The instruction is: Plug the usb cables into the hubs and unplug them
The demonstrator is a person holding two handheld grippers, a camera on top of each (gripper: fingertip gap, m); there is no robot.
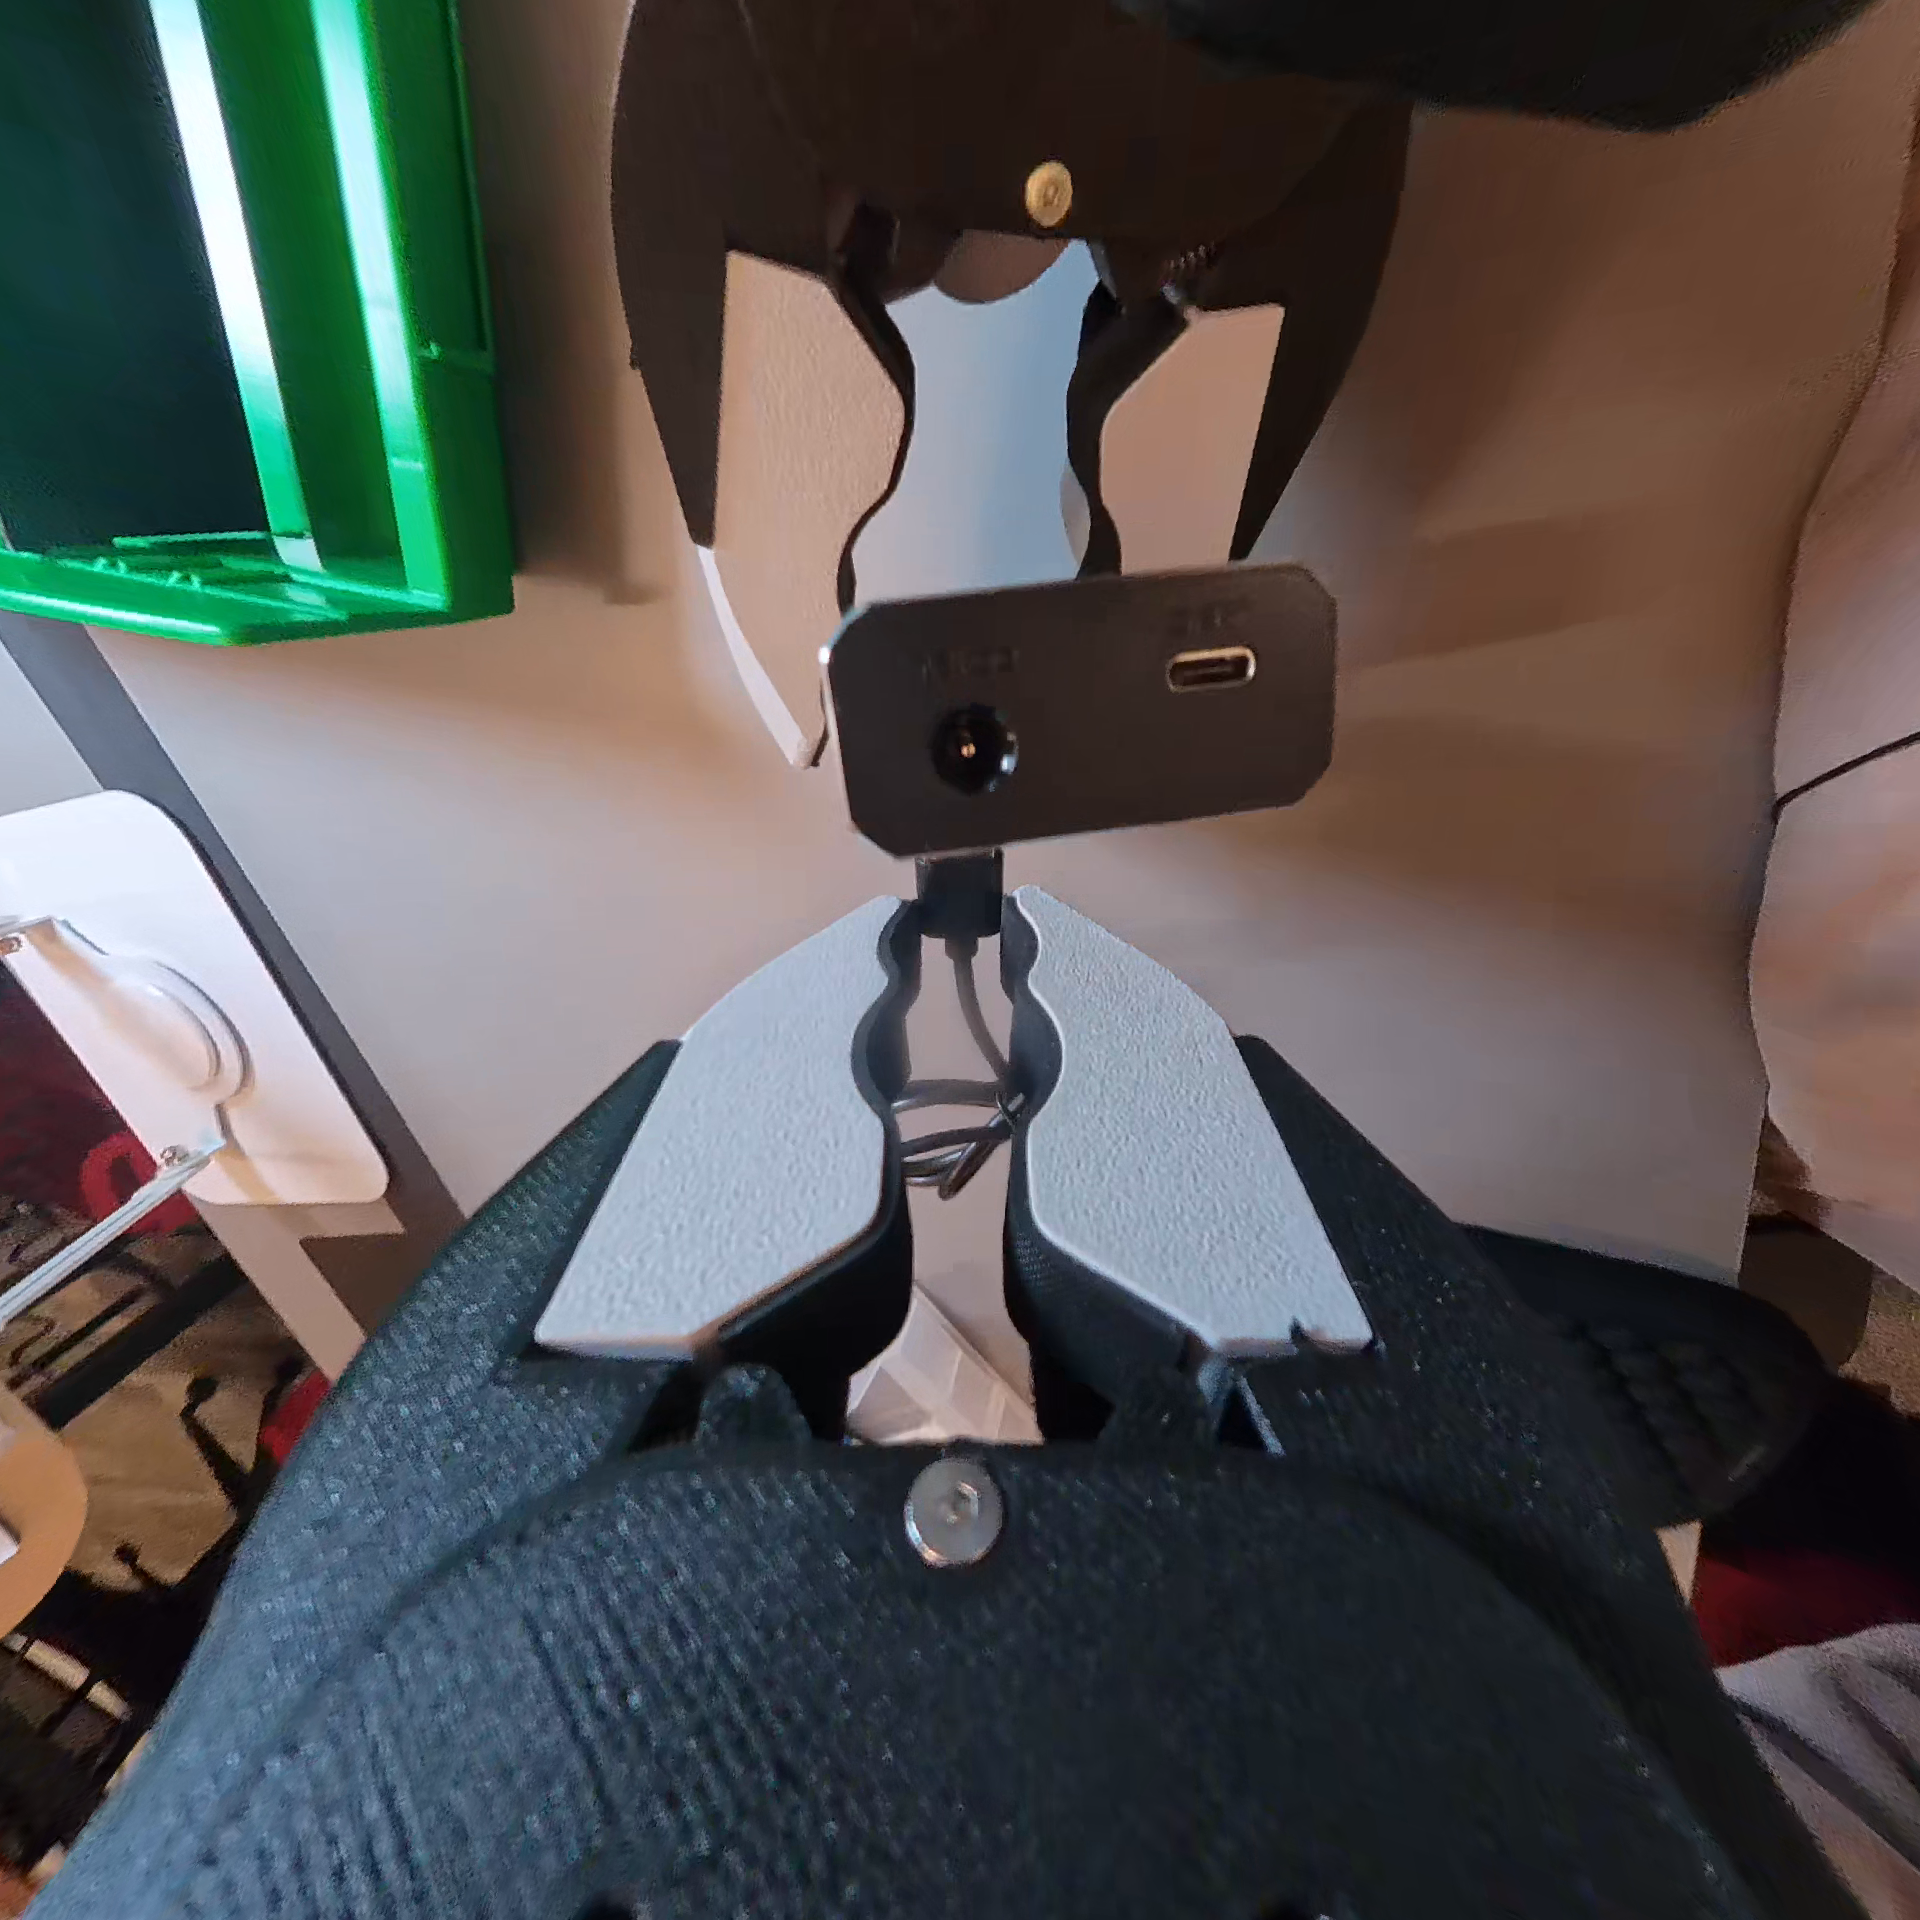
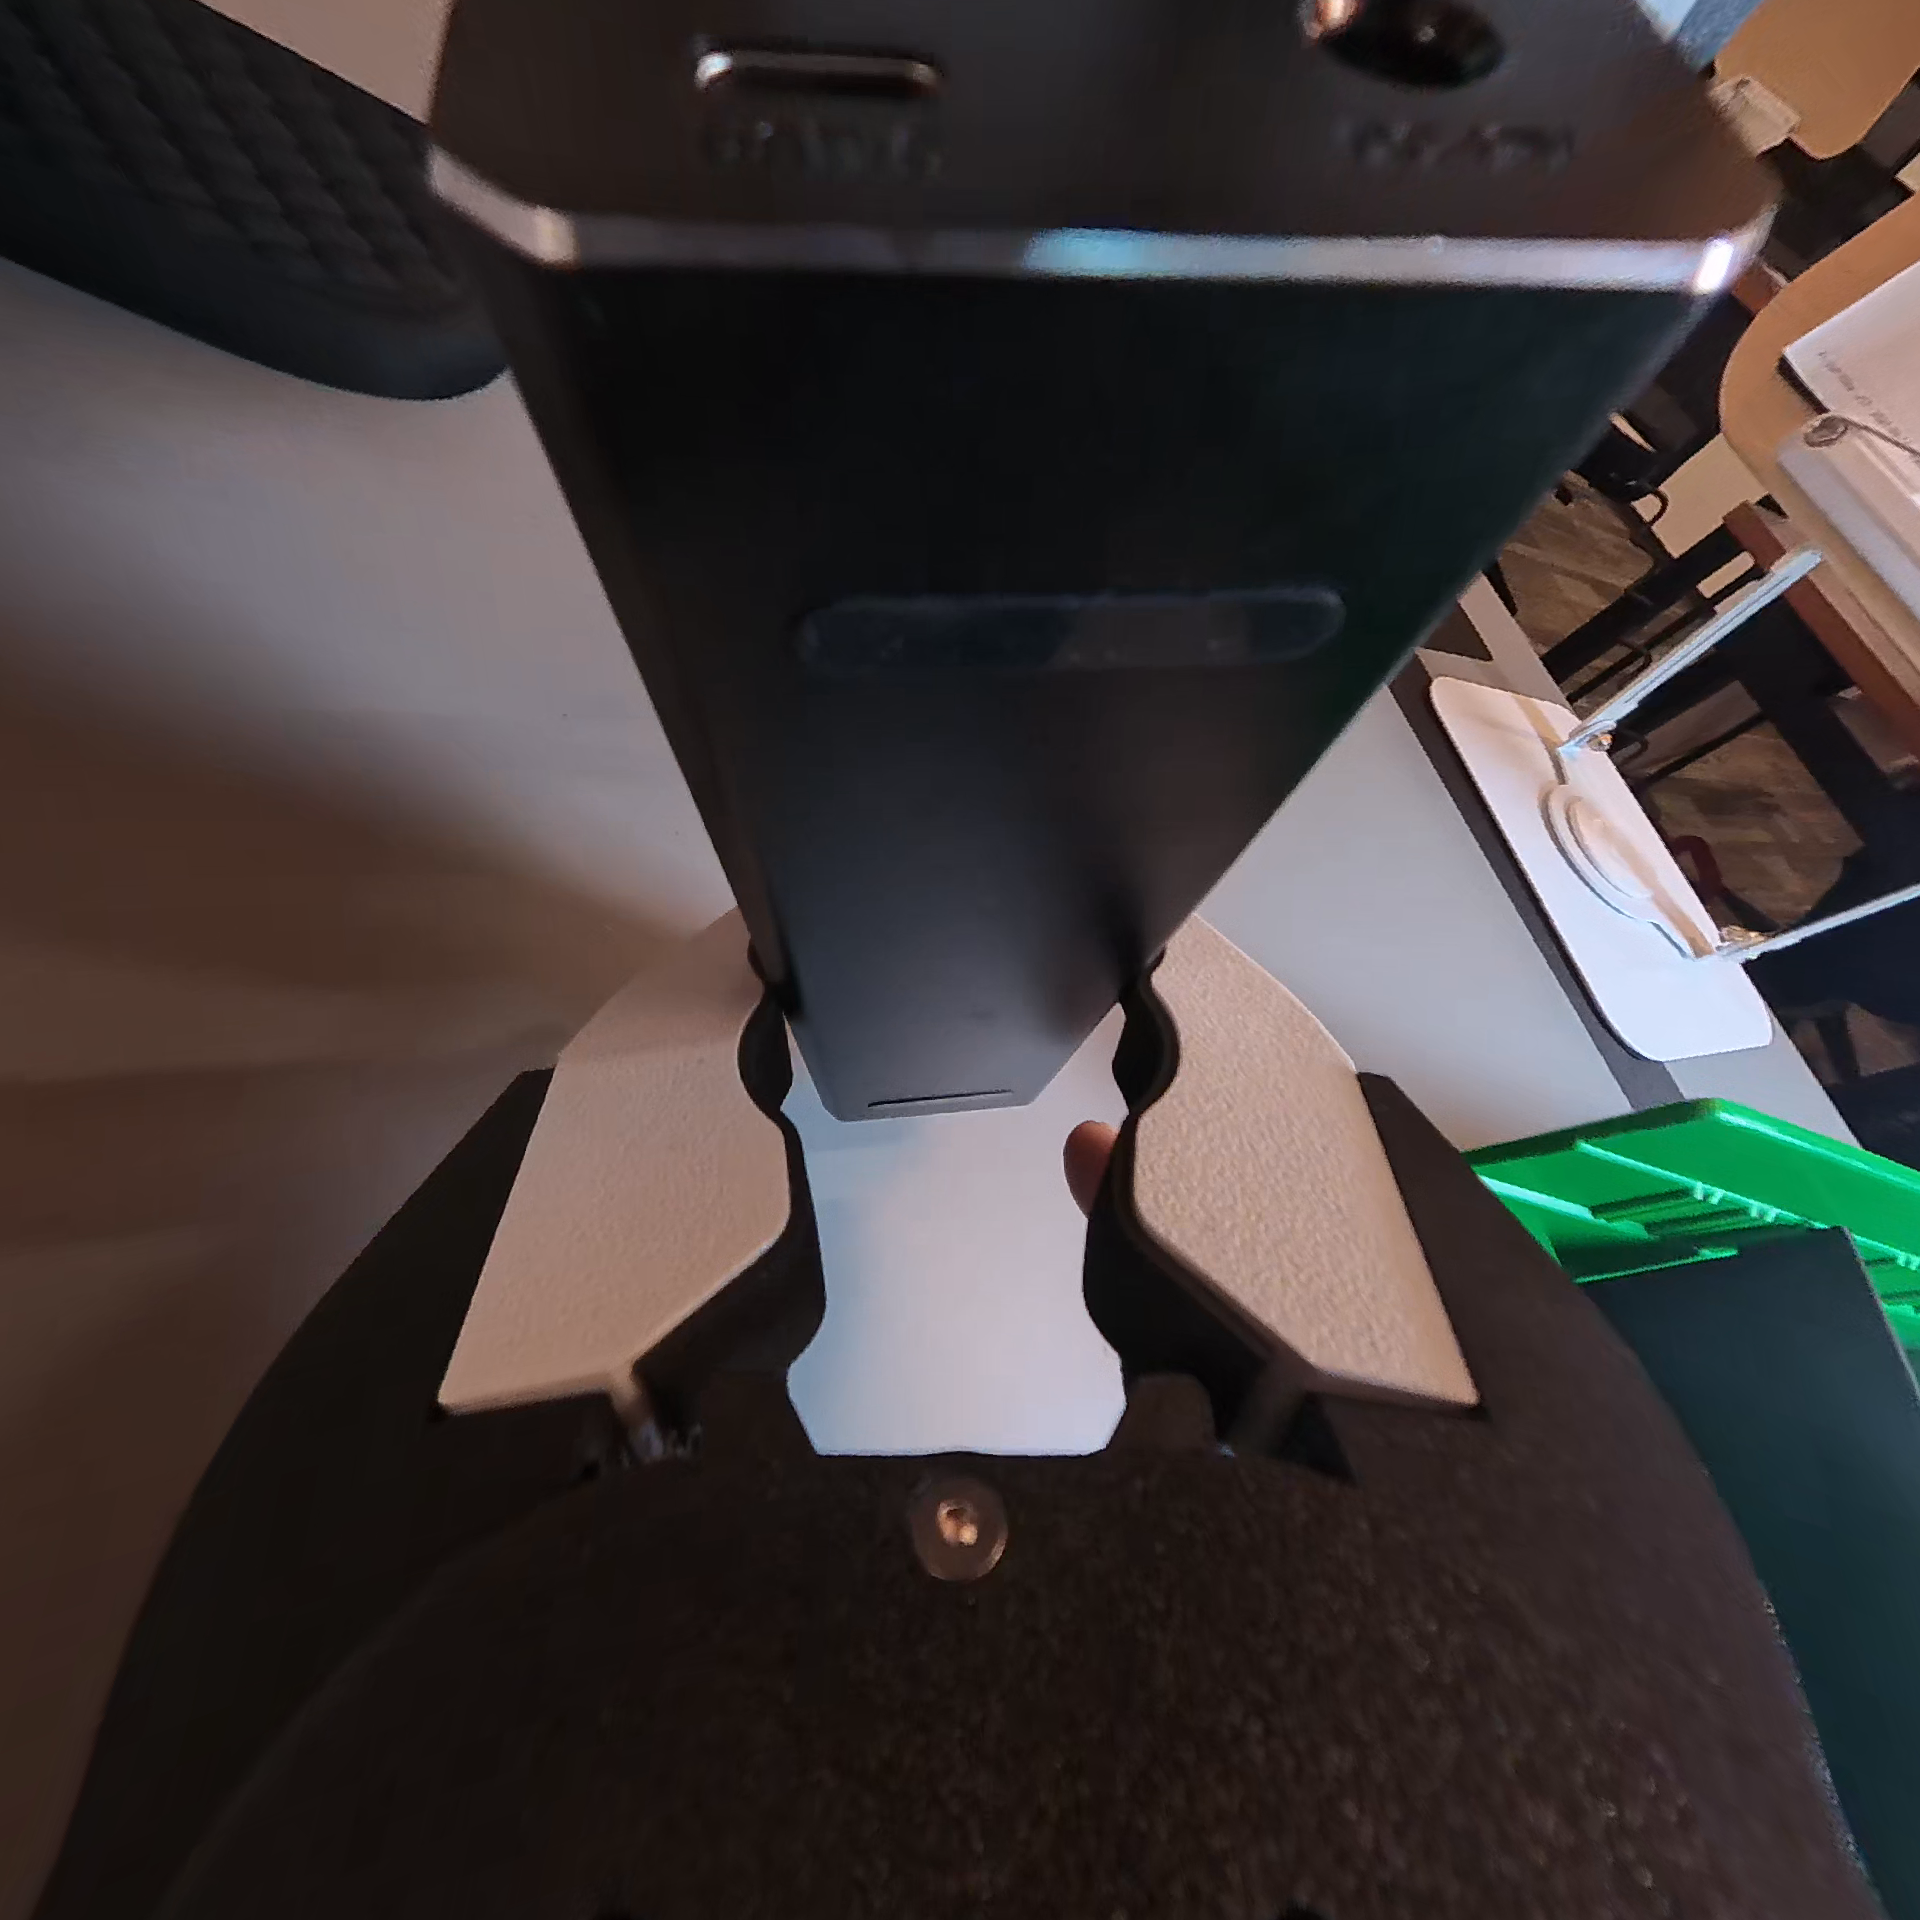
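setting: office or lab-type workroom, indoor. evidence: smooth pale grey-white tabletop [image 1: 520, 831] with a dark edge band; bright green moulded plastic storage bin [image 1: 260, 312] with ribbed walls, standing on the tabletop; flat white rounded-corner plate [image 2: 1579, 883] at the table's edge, carrying a clear acrylic bracket [image 2: 1704, 665] fixed with small screws; light wooden rounded desk surface [image 2: 1756, 374] beyond, holding white printed paper sheets [image 2: 1860, 343]; patterned dark carpet floor [image 1: 156, 1351] with red and grey marks below; black furniture legs [image 2: 1600, 623] standing on that floor.
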